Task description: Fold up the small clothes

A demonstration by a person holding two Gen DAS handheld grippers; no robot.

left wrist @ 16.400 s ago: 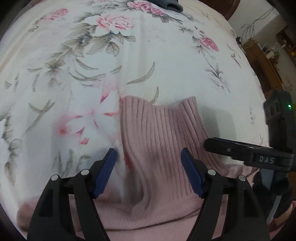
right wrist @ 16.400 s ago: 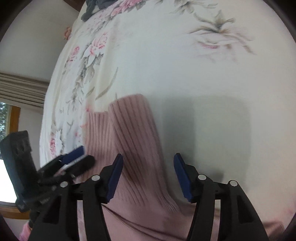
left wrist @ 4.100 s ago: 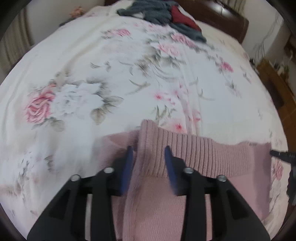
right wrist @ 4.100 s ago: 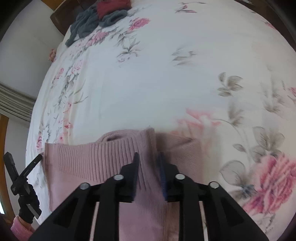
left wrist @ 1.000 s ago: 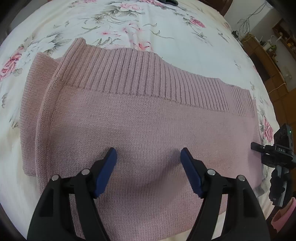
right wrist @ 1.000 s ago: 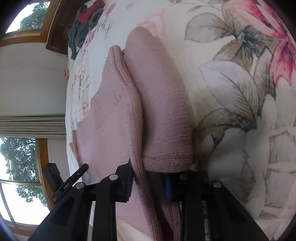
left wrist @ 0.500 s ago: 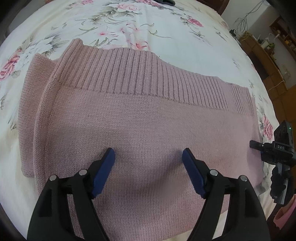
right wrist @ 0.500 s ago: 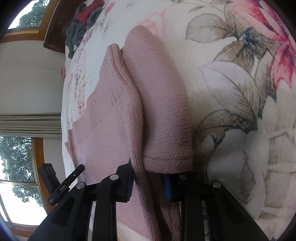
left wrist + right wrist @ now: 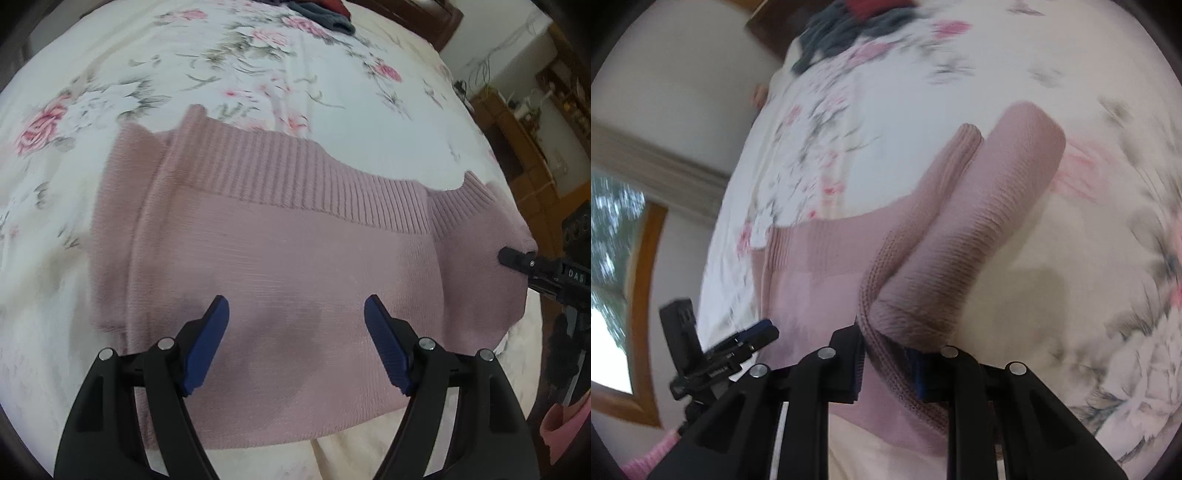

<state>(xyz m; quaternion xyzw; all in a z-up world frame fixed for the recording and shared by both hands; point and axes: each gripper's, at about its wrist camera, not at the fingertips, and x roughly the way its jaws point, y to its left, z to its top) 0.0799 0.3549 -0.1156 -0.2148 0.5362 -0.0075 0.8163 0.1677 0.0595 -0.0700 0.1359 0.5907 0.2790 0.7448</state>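
Note:
A pink knit sweater lies folded across the floral bedspread, its ribbed hem on the far side. My left gripper hovers open just above the sweater's near middle, holding nothing. In the right wrist view my right gripper is shut on the sweater's right edge, which rises off the bed with a folded sleeve beside it. The right gripper's fingers also show at the sweater's right end in the left wrist view, and the left gripper shows at lower left in the right wrist view.
A pile of grey and red clothes lies at the far end of the bed by a dark wooden headboard. Wooden furniture stands to the right of the bed. A window and wall are on the left side.
My right gripper has lifted the sweater's right edge up off the bed. My left gripper has risen slightly and stayed open over the sweater.

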